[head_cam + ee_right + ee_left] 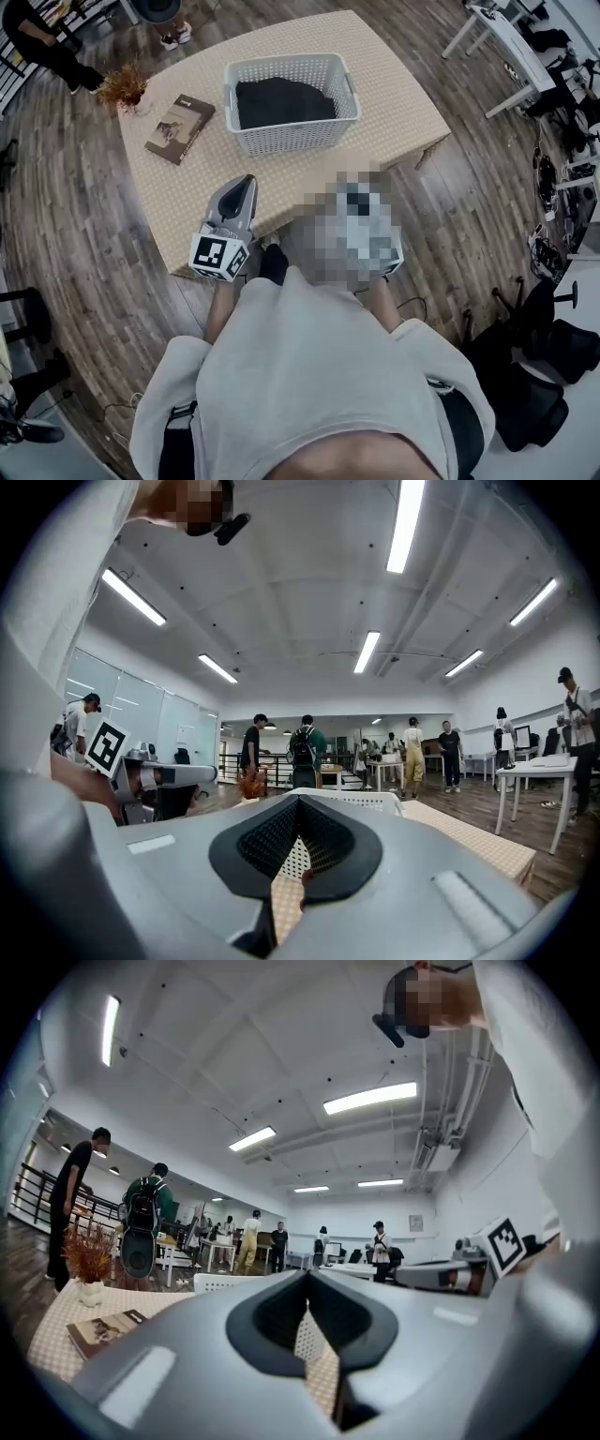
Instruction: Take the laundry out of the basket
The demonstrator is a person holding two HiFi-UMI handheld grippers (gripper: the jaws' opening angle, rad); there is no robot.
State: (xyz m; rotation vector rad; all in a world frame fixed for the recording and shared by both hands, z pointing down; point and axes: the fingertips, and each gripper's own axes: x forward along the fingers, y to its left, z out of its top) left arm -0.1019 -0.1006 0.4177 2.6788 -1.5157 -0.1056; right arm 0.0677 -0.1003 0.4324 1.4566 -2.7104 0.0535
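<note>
A white slatted basket [298, 137] stands at the middle back of the beige table [398, 98], with dark laundry [281, 101] piled inside. My left gripper [247, 181] hovers over the table's near edge, well short of the basket, with its jaws pointing toward it. In the left gripper view its jaws [307, 1277] are closed together with nothing between them. In the head view a mosaic patch mostly covers my right gripper. In its own view its jaws [298, 801] are shut and empty, and the basket's rim [370, 801] shows beyond them.
A book [180, 127] lies on the table left of the basket, and a vase of dried plant [125, 89] stands at the far left corner. White desks [506, 37] and black chairs [553, 347] stand to the right. Several people stand in the room behind.
</note>
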